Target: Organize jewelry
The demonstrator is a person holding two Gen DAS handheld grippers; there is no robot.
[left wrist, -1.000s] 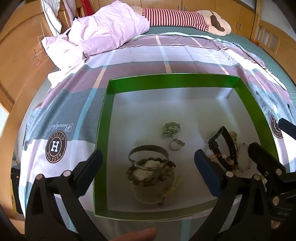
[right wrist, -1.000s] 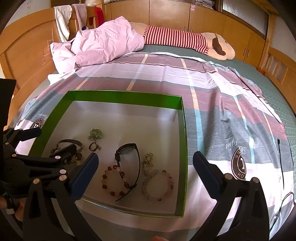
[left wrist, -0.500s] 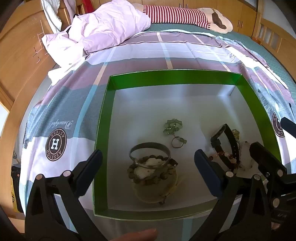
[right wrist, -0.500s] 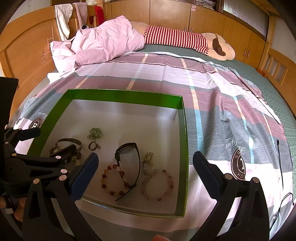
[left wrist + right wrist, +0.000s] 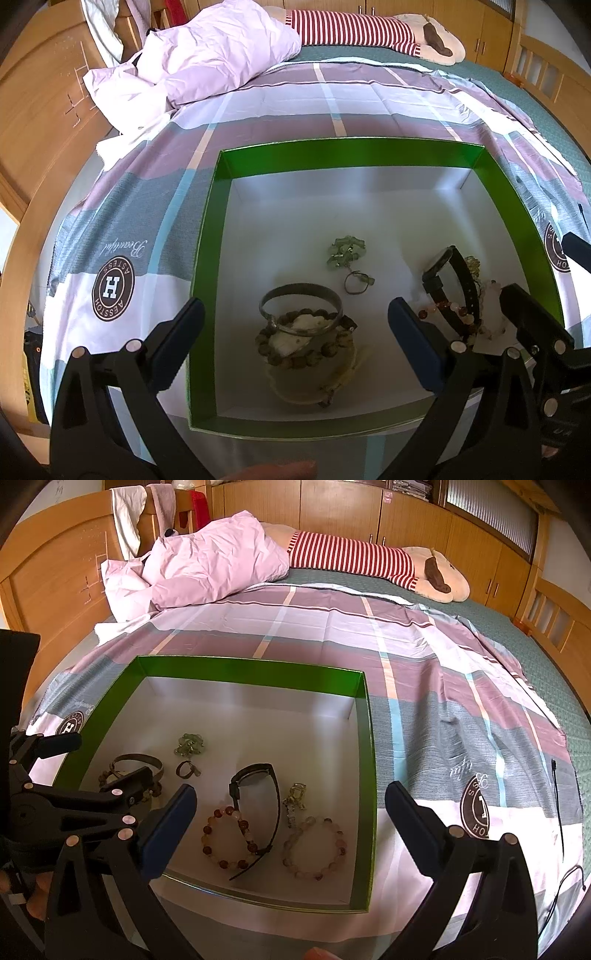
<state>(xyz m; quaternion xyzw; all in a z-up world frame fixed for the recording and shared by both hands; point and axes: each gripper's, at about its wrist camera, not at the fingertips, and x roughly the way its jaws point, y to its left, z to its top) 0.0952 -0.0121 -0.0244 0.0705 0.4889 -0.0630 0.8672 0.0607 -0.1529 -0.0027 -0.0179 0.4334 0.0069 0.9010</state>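
Both grippers spread wide, holding nothing: left gripper [image 5: 295,334] over the wooden-bead bracelet [image 5: 306,343]; right gripper [image 5: 290,818] near the green box [image 5: 364,775] at its 5 o'clock corner. Black watch [image 5: 258,801], two bead bracelets, ring [image 5: 186,768] lie inside the box on the bedspread [image 5: 443,709].

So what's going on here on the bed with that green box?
A person holds a gripper in each hand over a green box on the bedspread. Jewelry lies loose inside: a metal bangle on a brown bead bracelet, a black watch, two pink bead bracelets and a small ring. The left gripper and right gripper are both open and hold nothing, poised above the box.
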